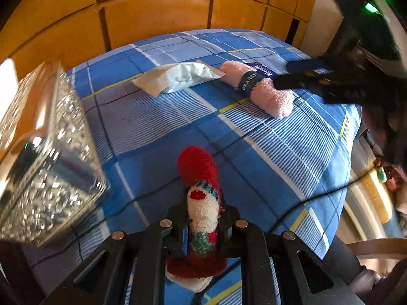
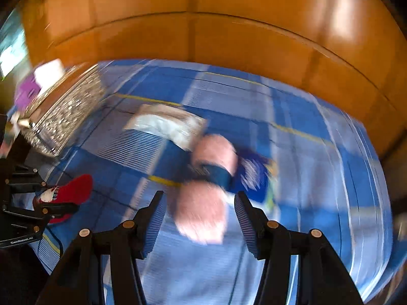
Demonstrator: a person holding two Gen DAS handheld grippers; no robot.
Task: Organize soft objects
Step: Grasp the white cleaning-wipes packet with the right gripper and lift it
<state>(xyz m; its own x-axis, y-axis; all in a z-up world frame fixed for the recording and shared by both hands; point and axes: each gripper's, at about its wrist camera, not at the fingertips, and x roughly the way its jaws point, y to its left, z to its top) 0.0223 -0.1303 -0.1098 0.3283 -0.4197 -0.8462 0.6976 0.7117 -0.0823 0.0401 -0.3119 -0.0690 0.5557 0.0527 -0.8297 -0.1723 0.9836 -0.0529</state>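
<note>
My left gripper (image 1: 203, 218) is shut on a red and white Christmas sock (image 1: 201, 175) and holds it above the blue checked bed cover (image 1: 152, 127). The sock also shows at the left of the right wrist view (image 2: 68, 193). A pink fluffy sock roll with a dark blue band (image 1: 257, 86) lies further back on the bed. My right gripper (image 2: 198, 203) is open, its fingers either side of the near end of the pink roll (image 2: 203, 211); this view is blurred. A white plastic packet (image 1: 178, 76) lies left of the pink roll.
A clear patterned plastic bin (image 1: 43, 157) stands at the left, also in the right wrist view (image 2: 66, 111). A wooden headboard (image 1: 157, 12) runs along the back. The bed's right edge (image 1: 353, 137) drops off to clutter on the floor.
</note>
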